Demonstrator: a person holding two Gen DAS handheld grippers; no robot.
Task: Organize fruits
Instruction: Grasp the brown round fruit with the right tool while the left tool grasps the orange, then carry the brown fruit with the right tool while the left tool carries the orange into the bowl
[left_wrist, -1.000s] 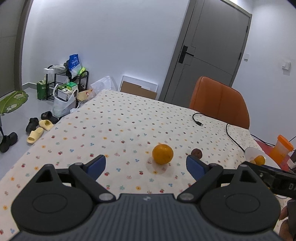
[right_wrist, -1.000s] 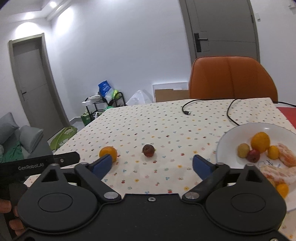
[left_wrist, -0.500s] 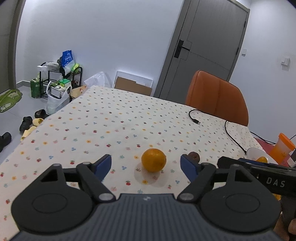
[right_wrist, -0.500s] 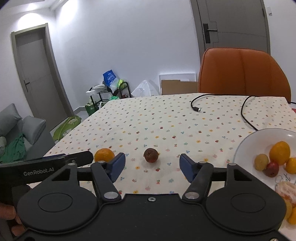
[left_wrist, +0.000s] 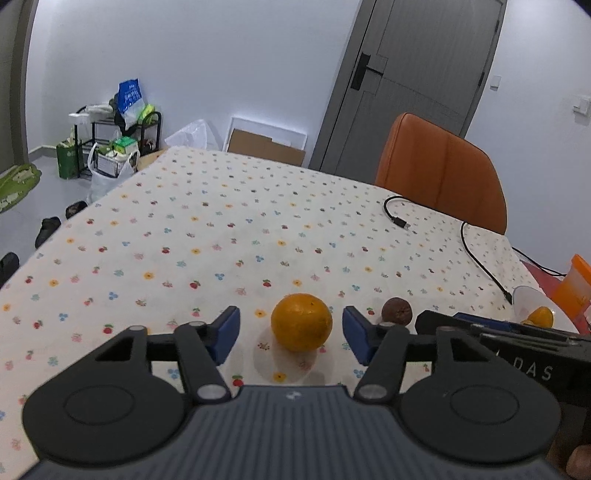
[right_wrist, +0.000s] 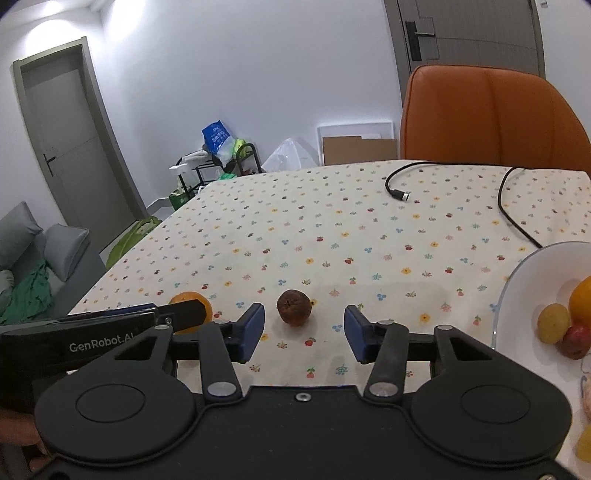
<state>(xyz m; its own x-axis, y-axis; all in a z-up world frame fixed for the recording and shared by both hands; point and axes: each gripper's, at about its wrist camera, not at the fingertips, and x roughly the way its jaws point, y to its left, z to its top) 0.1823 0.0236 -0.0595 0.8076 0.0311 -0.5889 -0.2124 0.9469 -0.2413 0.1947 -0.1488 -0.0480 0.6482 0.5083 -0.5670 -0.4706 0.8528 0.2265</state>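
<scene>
An orange (left_wrist: 301, 321) lies on the flowered tablecloth between the blue pads of my left gripper (left_wrist: 290, 334), which is open with a gap on each side of the fruit. A small dark brown fruit (right_wrist: 294, 307) rests just beyond my right gripper (right_wrist: 304, 332), also open and touching nothing. In the left wrist view the brown fruit (left_wrist: 396, 311) sits to the right of the orange. The orange (right_wrist: 192, 308) shows in the right wrist view, partly behind the left gripper's body. A white plate (right_wrist: 517, 280) with several fruits stands at the right.
A black cable (left_wrist: 476, 254) runs over the far right of the table. An orange chair (left_wrist: 439, 173) stands behind the far edge. An orange cup (left_wrist: 570, 288) is at the right, beside the plate. Shelves, bags and shoes sit on the floor to the left.
Both grippers moved forward and lower toward the fruits. The orange now sits between the left pads. Both grippers' pads have narrowed their gap.
</scene>
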